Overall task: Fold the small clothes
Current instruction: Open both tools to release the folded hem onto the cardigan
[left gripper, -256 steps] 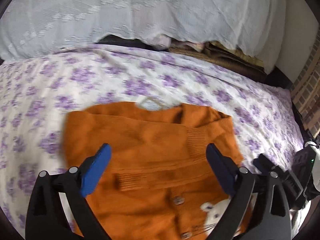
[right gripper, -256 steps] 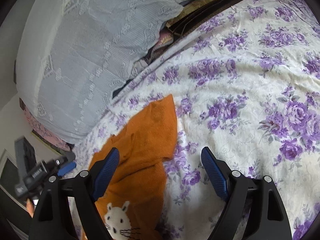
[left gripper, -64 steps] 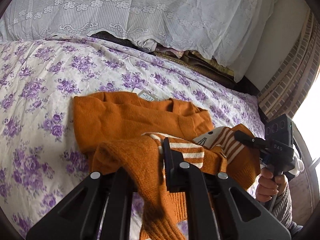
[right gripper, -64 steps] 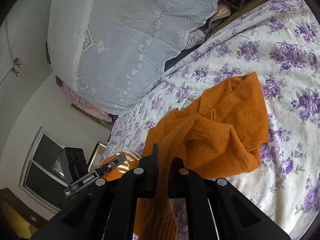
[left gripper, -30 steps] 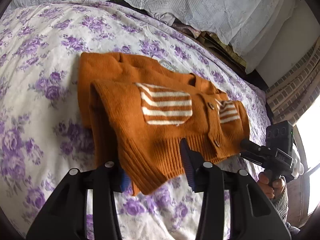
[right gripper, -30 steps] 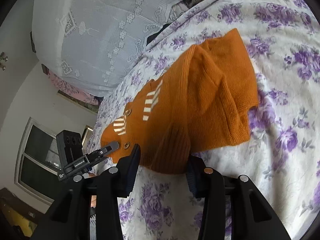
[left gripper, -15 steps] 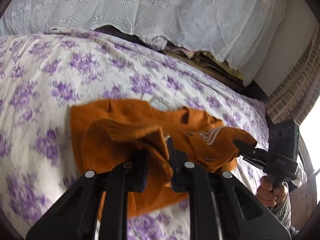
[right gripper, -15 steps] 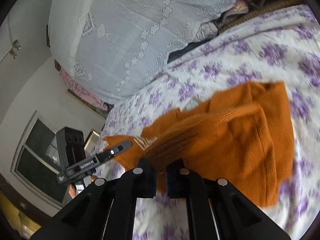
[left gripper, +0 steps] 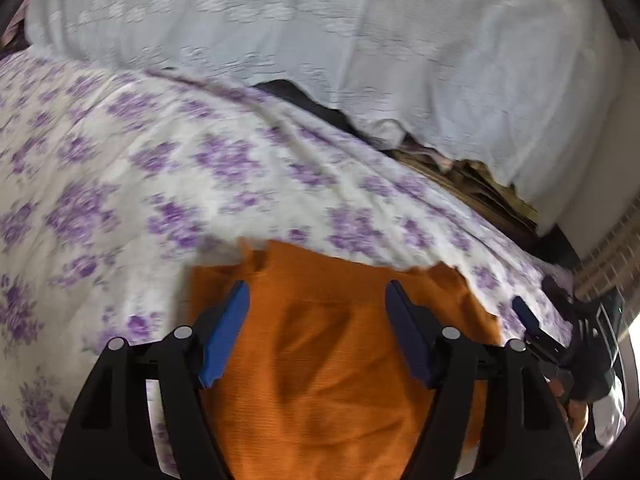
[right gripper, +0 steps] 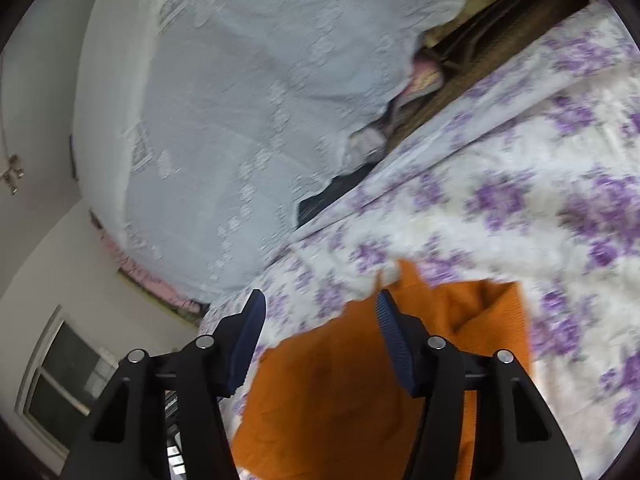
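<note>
An orange knit cardigan [left gripper: 328, 352] lies folded on the purple-flowered bedspread [left gripper: 160, 176], plain side up. My left gripper [left gripper: 316, 304] hovers over it with its jaws opening; the blue pads stand apart and press on nothing. In the right wrist view the same cardigan [right gripper: 332, 384] spreads below my right gripper [right gripper: 320, 312], whose jaws are also opening, with no cloth pinched between them. At the far right of the left wrist view the right gripper [left gripper: 532, 328] shows, held in a person's hand.
A white lace cover [left gripper: 360, 40] drapes over a pile at the head of the bed, with brown and dark fabrics [left gripper: 472, 184] beneath it. A window [right gripper: 60, 380] and a white wall are at the left of the right wrist view.
Both grippers were shut on the cardigan's hem half a second ago. Now both have let go and spread apart, and the folded-over cardigan lies flat on the bed.
</note>
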Demonstrator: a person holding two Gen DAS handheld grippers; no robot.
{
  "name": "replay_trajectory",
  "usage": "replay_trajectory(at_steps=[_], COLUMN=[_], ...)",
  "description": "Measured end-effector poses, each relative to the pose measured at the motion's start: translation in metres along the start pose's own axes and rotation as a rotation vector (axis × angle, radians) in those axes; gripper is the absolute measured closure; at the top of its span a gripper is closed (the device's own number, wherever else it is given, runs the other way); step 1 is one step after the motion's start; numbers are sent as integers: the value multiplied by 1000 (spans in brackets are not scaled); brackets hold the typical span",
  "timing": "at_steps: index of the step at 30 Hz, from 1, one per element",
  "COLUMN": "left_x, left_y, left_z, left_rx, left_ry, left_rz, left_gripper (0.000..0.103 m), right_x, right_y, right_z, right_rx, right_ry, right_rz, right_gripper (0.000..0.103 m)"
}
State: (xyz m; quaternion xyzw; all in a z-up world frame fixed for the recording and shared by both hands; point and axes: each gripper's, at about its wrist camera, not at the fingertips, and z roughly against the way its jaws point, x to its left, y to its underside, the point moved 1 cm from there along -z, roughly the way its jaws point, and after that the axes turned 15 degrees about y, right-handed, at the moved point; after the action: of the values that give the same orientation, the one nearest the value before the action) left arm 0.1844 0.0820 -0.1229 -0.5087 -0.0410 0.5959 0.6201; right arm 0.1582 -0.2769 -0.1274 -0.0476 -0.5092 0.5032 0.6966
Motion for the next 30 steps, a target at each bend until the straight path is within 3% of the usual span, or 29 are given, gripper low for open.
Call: replay_trajectory(at_steps=[2, 5, 9, 10, 11, 12, 14, 15, 17, 19, 22, 25, 26, 28, 30], left_x=[-18, -25, 18, 33, 44, 46, 44, 43, 41, 30, 2, -19, -22, -19, -17], left_y=[2, 6, 8, 9, 8, 6, 2, 3, 8, 13, 24, 42, 49, 67, 77], left_z=[-13, -36, -59, -62, -62, -57, -48, -43, -29, -16, 5, 6, 2, -10, -16], left_rx=[25, 69, 131, 141, 139, 123, 113, 105, 84, 88, 79, 112, 136, 189, 217], left_ry=[-17, -88, -221, -236, -194, -171, -185, -236, -345, -271, -138, -61, -62, -134, -197], left_rz=[-69, -115, 2, 41, 77, 88, 89, 74, 44, 29, -32, -71, -81, -101, -151], left_gripper=[19, 17, 17, 16, 16, 16, 16, 16, 16, 16, 12, 5, 5, 5, 5], right_x=[21, 42, 18, 6, -5, -12, -25, -31, -42, -40, -7, 26, 29, 25, 8], right_y=[7, 18, 22, 19, 15, 10, 2, 0, -2, 0, 19, 55, 67, 84, 87], right_z=[-19, -50, -83, -84, -82, -79, -59, -51, -31, -9, 15, 13, 7, -5, -6], right_rx=[49, 134, 185, 179, 172, 157, 75, 38, -20, -55, -64, 74, 125, 197, 213], right_ry=[-19, -19, 64, 76, 99, 128, 208, 254, 327, 293, 149, -26, -41, 4, 54], right_rz=[48, 102, 28, 5, -15, -33, -55, -61, -89, -81, 23, 105, 108, 114, 95], right_gripper=[45, 45, 49, 68, 81, 82, 75, 74, 53, 53, 46, 38, 38, 39, 55])
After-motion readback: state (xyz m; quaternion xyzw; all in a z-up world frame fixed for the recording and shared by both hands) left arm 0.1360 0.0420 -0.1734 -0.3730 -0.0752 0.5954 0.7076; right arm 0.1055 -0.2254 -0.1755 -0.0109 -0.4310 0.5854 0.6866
